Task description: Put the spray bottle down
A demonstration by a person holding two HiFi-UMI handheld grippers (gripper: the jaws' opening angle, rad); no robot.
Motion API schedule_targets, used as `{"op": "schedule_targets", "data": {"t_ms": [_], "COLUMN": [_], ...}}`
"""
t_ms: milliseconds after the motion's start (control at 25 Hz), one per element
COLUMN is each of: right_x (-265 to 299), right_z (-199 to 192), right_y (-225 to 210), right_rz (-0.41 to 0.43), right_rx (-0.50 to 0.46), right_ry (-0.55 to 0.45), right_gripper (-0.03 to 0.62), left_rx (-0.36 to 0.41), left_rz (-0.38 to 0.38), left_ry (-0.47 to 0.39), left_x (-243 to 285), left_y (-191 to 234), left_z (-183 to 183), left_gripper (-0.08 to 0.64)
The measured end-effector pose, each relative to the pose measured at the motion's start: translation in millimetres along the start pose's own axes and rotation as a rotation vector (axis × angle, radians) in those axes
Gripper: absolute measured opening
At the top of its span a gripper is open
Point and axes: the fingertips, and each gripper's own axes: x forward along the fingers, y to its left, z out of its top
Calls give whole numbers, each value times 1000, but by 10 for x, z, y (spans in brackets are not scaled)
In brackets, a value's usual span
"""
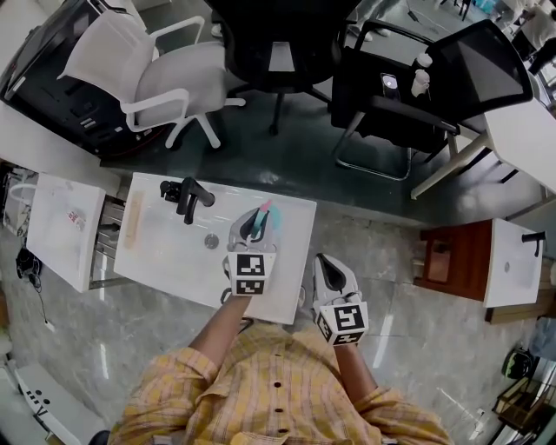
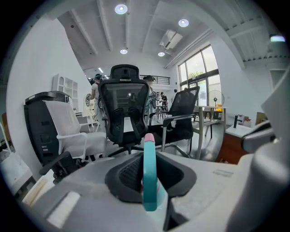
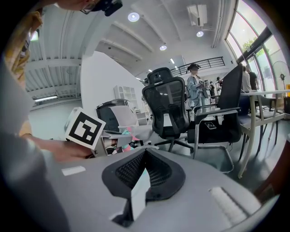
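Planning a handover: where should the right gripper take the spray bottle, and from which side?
Probably the pink-tipped end of the spray bottle that sticks out beyond the left gripper, coming from its right: the rest sits between those jaws.

Bottle [image 2: 149, 172] was teal with a pink tip. Worktop [image 1: 165, 248] was plain white. Left gripper [image 1: 254, 224] and right gripper [image 1: 325, 261] were pale grey, with black mesh inside the fingers [image 2: 129, 174] and black-and-white square markers. Shirt [image 1: 278, 395] was yellow-orange plaid. White chair [image 1: 174, 78], black chair [image 1: 278, 26], grey marbled floor [image 1: 382, 261].
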Motion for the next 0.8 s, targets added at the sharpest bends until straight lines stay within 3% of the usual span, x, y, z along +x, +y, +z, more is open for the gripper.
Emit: {"op": "schedule_targets", "data": {"t_ms": [800], "right_x": [25], "right_z": [-57], "right_y": [-110], "right_rz": [-20], "right_rx": [5], "right_ry": [19], "right_gripper": [0], "left_rx": [-12], "left_rz": [-13], "left_ry": [42], "left_x": [389], "left_y": [45], "left_z": [-65], "left_gripper": [72]}}
